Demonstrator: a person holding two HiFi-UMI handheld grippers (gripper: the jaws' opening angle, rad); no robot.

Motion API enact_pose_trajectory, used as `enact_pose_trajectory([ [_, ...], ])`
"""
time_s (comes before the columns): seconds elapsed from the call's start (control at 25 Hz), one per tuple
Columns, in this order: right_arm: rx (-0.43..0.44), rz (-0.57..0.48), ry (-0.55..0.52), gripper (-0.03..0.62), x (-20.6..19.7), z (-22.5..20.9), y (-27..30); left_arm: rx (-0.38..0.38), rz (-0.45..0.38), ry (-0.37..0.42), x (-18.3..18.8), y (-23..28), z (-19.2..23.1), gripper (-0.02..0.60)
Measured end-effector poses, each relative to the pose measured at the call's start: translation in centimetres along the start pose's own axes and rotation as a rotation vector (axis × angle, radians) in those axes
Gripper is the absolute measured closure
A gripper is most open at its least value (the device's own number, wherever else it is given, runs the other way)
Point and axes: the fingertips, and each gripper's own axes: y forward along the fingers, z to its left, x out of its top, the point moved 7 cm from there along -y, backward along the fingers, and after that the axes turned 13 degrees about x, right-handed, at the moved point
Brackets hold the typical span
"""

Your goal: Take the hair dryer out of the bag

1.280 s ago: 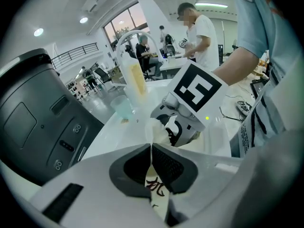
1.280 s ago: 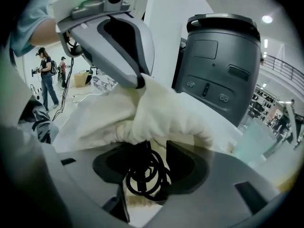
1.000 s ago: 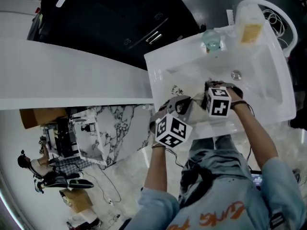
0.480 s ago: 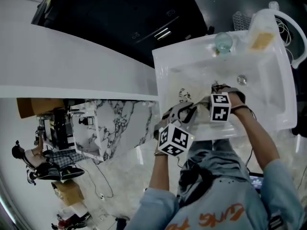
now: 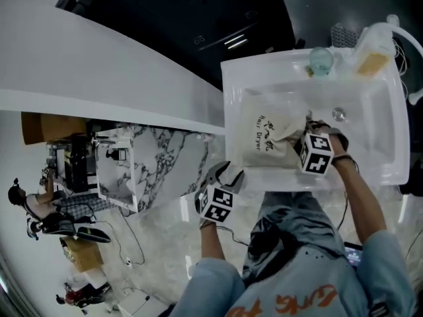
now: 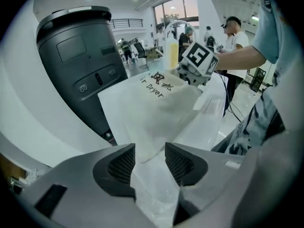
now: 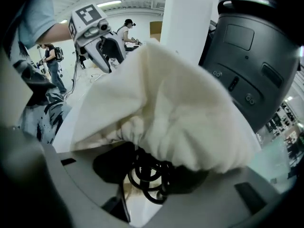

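A cream drawstring bag (image 5: pixel 268 137) printed "Hair Dryer" lies in the white basin (image 5: pixel 383 131). My right gripper (image 5: pixel 305 132) sits at the bag's gathered mouth. In the right gripper view its jaws (image 7: pixel 149 175) have just been closing and now press on a black coiled cord (image 7: pixel 145 172) that pokes out from under the bag (image 7: pixel 166 99). The dryer's body is hidden inside. My left gripper (image 5: pixel 226 174) hangs off the basin's front left corner. Its jaws (image 6: pixel 150 158) have just been opening and stand open with nothing between them; the bag (image 6: pixel 152 103) lies ahead.
A plastic bottle (image 5: pixel 372 45) and a glass (image 5: pixel 321 59) stand on the basin's back rim, and the drain (image 5: pixel 339 114) shows beside the bag. A big black appliance (image 6: pixel 80 65) stands behind the basin. A white counter (image 5: pixel 99 91) runs to the left.
My left gripper has let go of the bag, opened, and drawn back down-left off the basin. The bag now lies flatter with its print showing. The right gripper has stayed at the bag's mouth.
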Motion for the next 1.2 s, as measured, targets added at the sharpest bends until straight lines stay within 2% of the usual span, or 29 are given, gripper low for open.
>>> enact_pose_trajectory([
  [0.12,-0.039,-0.003,-0.016,0.390,0.5,0.4,-0.7,0.025,0.012,-0.015,-0.3,1.8,-0.3,0.394],
  [0.4,-0.047,-0.003,0.002,0.391,0.8,1.0,-1.4,0.042,0.095,0.102,0.0,4.5,-1.1,0.405],
  [0.52,-0.057,0.006,-0.001,0.393,0.9,1.2,-1.8,0.037,0.102,0.152,0.3,4.9,-1.4,0.451],
  [0.6,-0.067,0.015,-0.006,0.393,0.9,1.3,-2.1,0.044,0.095,0.167,0.5,5.0,-1.5,0.512],
  [0.64,-0.071,0.018,-0.007,0.393,0.9,1.4,-2.3,0.047,0.092,0.171,0.6,5.0,-1.4,0.535],
  [0.76,-0.088,0.024,-0.008,0.393,0.6,1.6,-2.9,0.054,0.090,0.174,0.7,4.8,-1.4,0.554],
  [1.2,-0.191,0.081,-0.013,0.398,-2.4,3.1,-6.5,0.078,0.073,0.124,0.4,4.5,-1.4,0.554],
])
